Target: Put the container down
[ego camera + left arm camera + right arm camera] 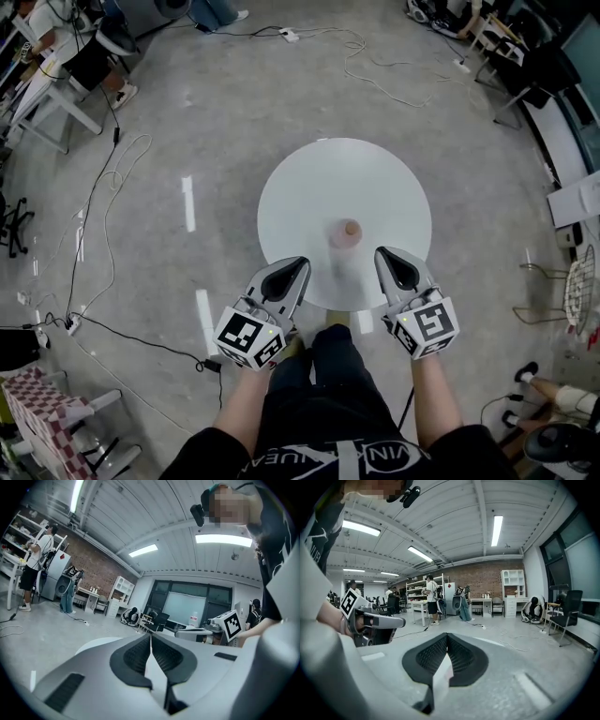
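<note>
A small pinkish container is standing upright on the round white counter, toward its near side & roughly centred betw. the two claws, touching neither. It is showing blurred in the head view, so its material & any lid are hard to tell. Judging by size & pale tint, it is prob. a light plastic pot: stiff enough for a side pinch, but easy to tip or to skid on the smooth top. The best hold, if one is needed again, would prob. be across the body at mid-height w/ both pads square to the wall, not at the rim. The left claw is hovering by the counter's near edge, left of the container; its own view is showing the jaws pressed together w/ nothing betw. them. The right claw is mirroring it on the other side, jaws likewise closed & empty. Judged from how things are lying, the container is already resting on the counter & the task is looking done. Around the counter, cables are trailing over the grey floor, & a person is standing near shelving at the far end of the room.
</note>
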`<state>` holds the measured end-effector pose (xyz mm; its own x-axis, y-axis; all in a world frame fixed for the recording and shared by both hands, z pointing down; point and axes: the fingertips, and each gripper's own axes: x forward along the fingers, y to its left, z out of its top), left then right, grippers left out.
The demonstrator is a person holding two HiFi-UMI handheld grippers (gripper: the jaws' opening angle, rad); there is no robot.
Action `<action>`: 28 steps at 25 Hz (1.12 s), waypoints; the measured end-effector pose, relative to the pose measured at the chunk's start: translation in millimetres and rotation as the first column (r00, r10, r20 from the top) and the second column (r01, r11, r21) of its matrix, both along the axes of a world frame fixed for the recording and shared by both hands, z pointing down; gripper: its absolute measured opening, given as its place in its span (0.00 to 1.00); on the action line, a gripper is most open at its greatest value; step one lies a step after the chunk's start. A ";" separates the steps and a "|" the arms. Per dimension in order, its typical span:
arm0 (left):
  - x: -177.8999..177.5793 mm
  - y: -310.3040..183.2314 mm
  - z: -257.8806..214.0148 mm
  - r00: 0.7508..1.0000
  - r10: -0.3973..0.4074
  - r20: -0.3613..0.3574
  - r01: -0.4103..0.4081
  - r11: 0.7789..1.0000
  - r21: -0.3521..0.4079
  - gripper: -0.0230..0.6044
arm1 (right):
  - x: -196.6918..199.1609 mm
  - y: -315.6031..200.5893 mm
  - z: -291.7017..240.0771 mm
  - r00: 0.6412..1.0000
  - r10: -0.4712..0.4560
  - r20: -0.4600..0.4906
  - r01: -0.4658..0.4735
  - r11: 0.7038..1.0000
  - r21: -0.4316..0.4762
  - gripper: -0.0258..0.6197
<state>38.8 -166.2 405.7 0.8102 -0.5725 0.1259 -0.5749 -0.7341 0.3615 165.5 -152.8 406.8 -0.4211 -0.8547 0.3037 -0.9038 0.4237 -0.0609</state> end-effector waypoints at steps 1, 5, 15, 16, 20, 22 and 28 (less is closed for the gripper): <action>-0.1 0.4 -2.9 1.000 0.002 -0.002 -0.002 1.000 0.008 0.06 | -0.9 1.1 -3.7 1.000 0.001 0.003 -0.001 1.000 0.006 0.05; -2.3 0.9 -15.9 1.000 0.009 -0.002 -0.009 0.999 0.034 0.06 | -5.1 5.7 -16.9 1.000 0.005 0.011 -0.005 1.000 0.022 0.05; -8.5 7.7 -38.9 0.998 0.048 0.028 -0.050 0.996 0.069 0.06 | -5.1 23.8 -38.6 0.998 0.047 0.032 -0.048 0.998 0.037 0.05; -8.1 10.2 -41.1 0.998 0.057 0.033 -0.059 0.995 0.075 0.06 | -5.5 26.1 -40.2 0.998 0.051 0.035 -0.052 0.998 0.039 0.05; -7.1 17.3 -48.7 0.995 0.081 0.061 -0.087 0.991 0.104 0.06 | -9.5 32.2 -47.0 0.998 0.056 0.040 -0.058 0.997 0.047 0.05; -6.1 20.1 -50.8 0.993 0.086 0.075 -0.094 0.989 0.114 0.06 | -10.7 35.1 -49.5 0.997 0.057 0.042 -0.059 0.997 0.053 0.05; -13.8 24.3 -62.9 0.995 0.070 0.078 -0.080 0.987 0.137 0.06 | -18.8 43.7 -61.7 0.998 0.050 0.039 -0.053 0.995 0.079 0.05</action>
<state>25.0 -142.0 342.8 0.8430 -0.5267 0.1094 -0.5375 -0.8162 0.2119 146.7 -109.2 345.2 -0.3855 -0.8964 0.2189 -0.9223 0.3814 -0.0628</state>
